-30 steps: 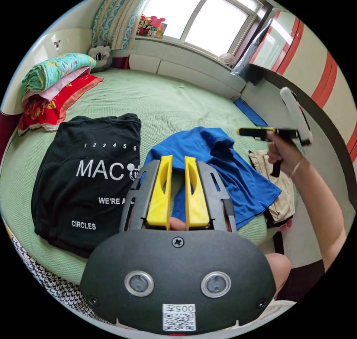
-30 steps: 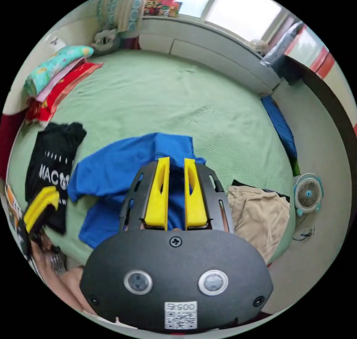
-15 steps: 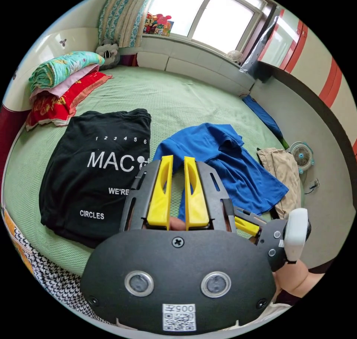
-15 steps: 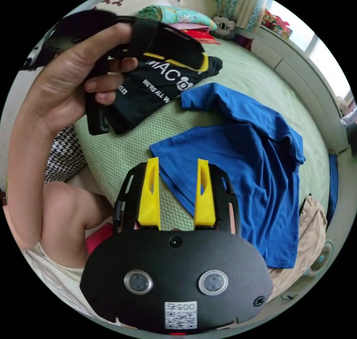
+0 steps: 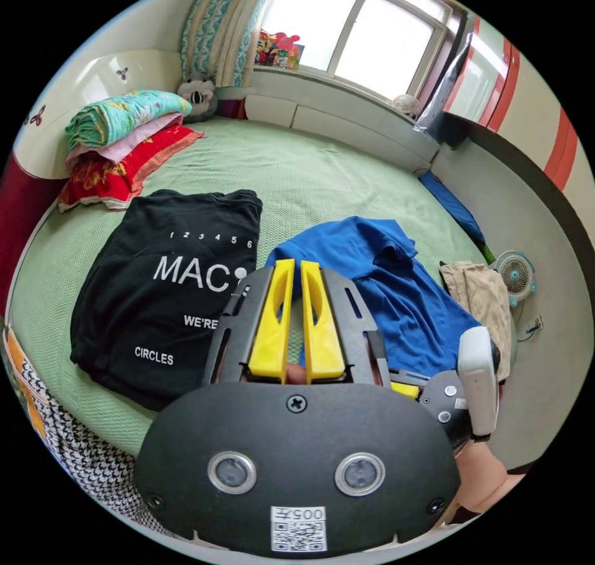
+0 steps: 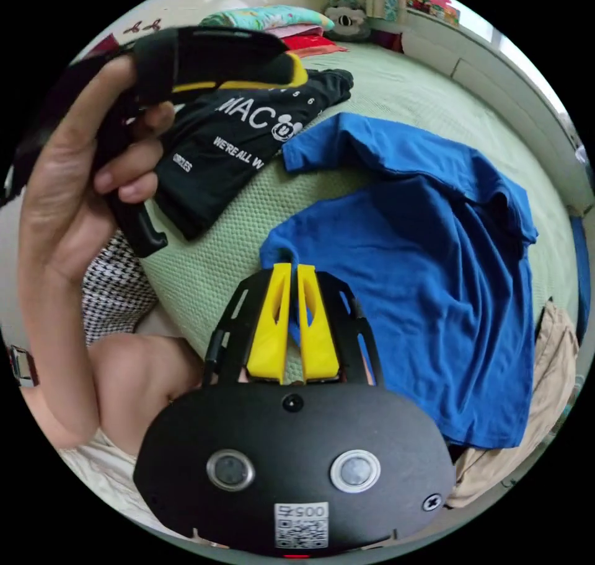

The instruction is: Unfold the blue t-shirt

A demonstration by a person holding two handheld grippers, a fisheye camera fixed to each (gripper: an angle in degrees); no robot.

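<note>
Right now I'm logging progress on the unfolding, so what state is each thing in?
Blue t-shirt: rumpled on the bed, partly folded over, corner pinched.
Right hand-held gripper: shut on the shirt's corner.
Left hand-held gripper: nearly closed, holding nothing, raised over the bed.
Black t-shirt: folded, lying flat.
Beige garment: crumpled at the bed's edge.

Green bed (image 5: 297, 162) beneath bright window (image 5: 353, 32)
</note>
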